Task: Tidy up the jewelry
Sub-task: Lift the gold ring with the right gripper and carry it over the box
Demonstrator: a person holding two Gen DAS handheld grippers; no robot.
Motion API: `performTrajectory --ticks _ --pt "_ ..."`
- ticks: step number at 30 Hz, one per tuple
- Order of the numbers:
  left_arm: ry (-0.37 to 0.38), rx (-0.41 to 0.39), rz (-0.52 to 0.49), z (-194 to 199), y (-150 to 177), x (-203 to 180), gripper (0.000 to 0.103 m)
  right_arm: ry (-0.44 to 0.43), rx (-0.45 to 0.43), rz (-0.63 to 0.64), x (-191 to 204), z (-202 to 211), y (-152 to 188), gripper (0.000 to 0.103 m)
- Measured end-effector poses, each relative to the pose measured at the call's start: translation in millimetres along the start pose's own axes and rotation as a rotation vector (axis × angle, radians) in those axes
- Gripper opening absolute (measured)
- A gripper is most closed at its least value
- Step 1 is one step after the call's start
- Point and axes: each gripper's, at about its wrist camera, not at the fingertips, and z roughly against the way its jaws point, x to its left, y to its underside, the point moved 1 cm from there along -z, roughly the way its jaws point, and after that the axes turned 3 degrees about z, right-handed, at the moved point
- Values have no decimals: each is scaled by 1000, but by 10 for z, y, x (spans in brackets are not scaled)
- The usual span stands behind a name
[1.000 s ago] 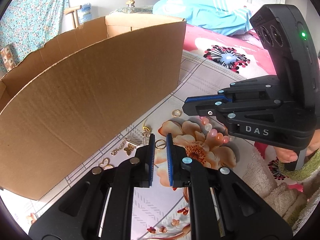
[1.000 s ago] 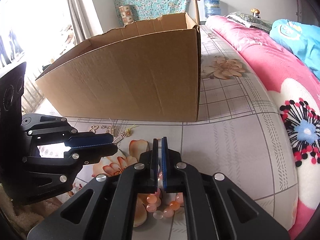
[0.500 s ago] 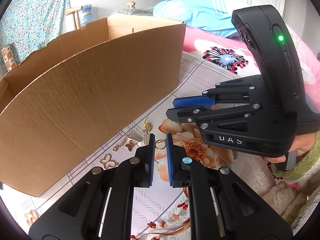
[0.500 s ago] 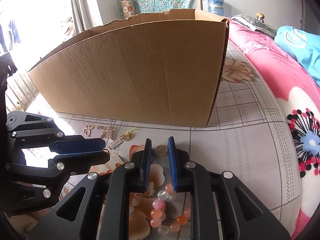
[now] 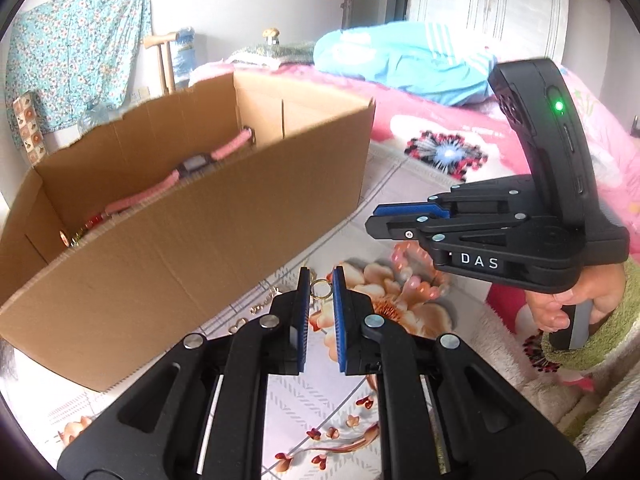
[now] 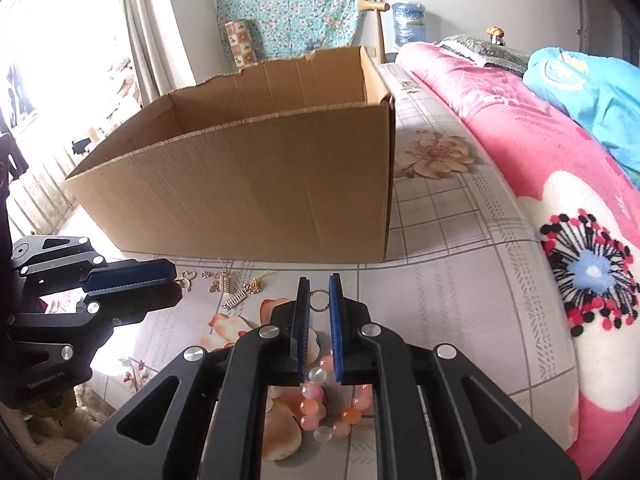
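A large cardboard box (image 5: 192, 240) stands on the bed; a pink watch (image 5: 200, 164) and other jewelry lie inside. My left gripper (image 5: 320, 280) is open, raised, with a gold ring (image 5: 321, 289) seen between its tips on the sheet below. My right gripper (image 6: 319, 286) is open above a pink bead bracelet (image 6: 320, 404), with a gold ring (image 6: 319, 300) between its tips. It shows in the left wrist view (image 5: 404, 216). Small gold pieces (image 6: 224, 280) lie in front of the box (image 6: 248, 184).
The sheet has a flower print (image 5: 384, 300). A pink blanket (image 6: 540, 152) and blue clothing (image 6: 592, 80) lie to the right. A curtain and window (image 6: 60, 60) are at left. My left gripper shows at the left of the right wrist view (image 6: 132, 276).
Both grippers have risen, so the box's inside now shows. My right gripper let go of the bead bracelet, opened and pulled back from the box.
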Motion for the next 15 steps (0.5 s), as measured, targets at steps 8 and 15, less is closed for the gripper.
performTrajectory --ticks 8,15 --pt "-9 -193 9 583 -501 221 10 -101 -206 54 198 575 -567 10" --pt "-79 -33 172 131 -857 915 10 -266 -75 36 310 -99 -1248 10"
